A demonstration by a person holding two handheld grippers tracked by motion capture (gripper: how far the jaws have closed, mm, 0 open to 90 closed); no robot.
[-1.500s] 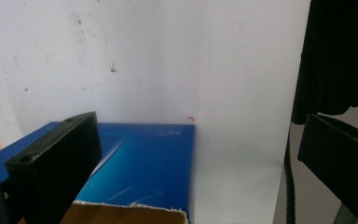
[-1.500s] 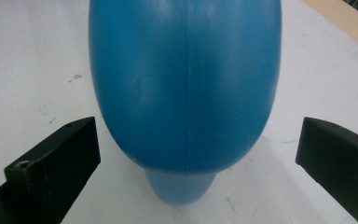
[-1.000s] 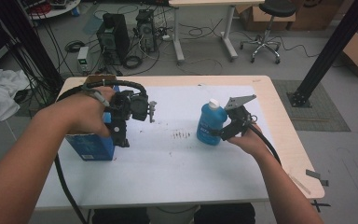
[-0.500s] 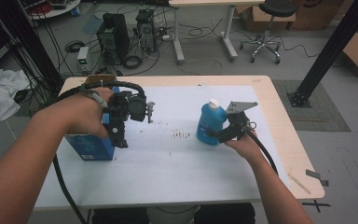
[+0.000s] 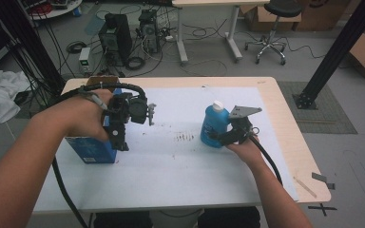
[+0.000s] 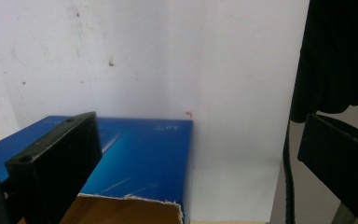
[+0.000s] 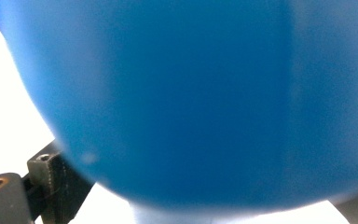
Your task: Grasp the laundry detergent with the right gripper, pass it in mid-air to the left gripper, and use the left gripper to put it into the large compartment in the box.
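**Bottle in my right jaws, box under my left**

My right gripper (image 5: 218,137) is clamped on the blue bottle (image 5: 214,124), which stands upright on the white mat (image 5: 180,161) with its white cap (image 5: 217,105) on top. In the right gripper view the bottle's blue wall (image 7: 191,93) sits hard against the camera, blurred, with one black jaw showing at its lower left. My hand (image 5: 240,148) lies just behind the bottle, on my side of it, and the cable trails back from there toward the table's near edge.

Well to the left of the bottle stands the blue box (image 5: 91,149), near the mat's left edge. My left gripper (image 5: 119,137) hangs over it, held from above by my left hand (image 5: 83,116). In the left gripper view the jaws stand wide apart: one is over the box's blue face (image 6: 144,154), the other is beyond the box's edge over bare mat. Nothing is held between them. The box's torn brown flap (image 6: 126,210) shows at the bottom of that view.

A smudge of dark marks (image 5: 185,137) lies on the mat between box and bottle, nearer the bottle.
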